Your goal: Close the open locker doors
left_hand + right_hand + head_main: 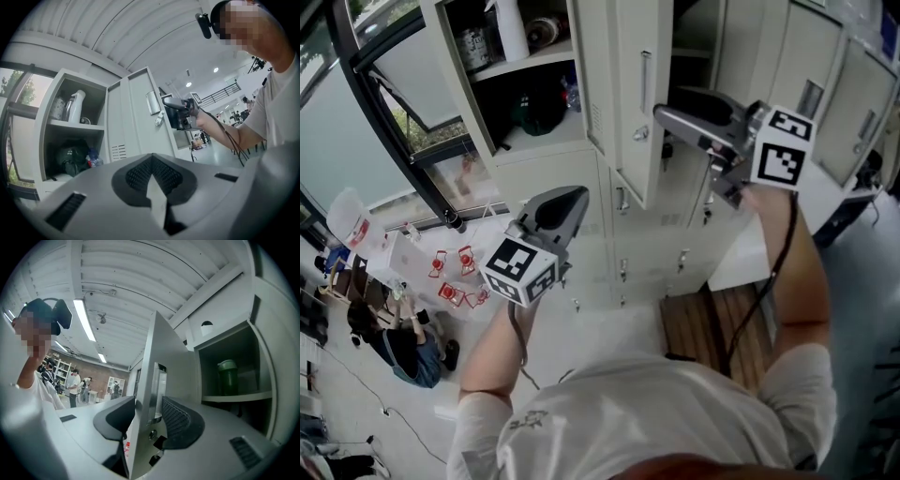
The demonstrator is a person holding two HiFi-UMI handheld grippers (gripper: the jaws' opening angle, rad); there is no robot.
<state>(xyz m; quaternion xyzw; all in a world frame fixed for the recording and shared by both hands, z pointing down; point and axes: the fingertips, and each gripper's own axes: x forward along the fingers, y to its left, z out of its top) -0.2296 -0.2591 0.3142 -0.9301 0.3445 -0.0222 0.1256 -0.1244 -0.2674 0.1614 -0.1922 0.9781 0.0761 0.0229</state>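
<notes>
Green bottle (228, 376) stands upright; dark bag (70, 155) lies below white jug (77, 105) (also upright).

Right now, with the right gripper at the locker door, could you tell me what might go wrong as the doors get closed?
1. The right gripper stands open astride the edge of the door; swung shut like this, its inner jaw could get pinched against the locker frame.
2. The dark bag seems to sit near the front of the other open locker and might keep that door from latching.
</notes>
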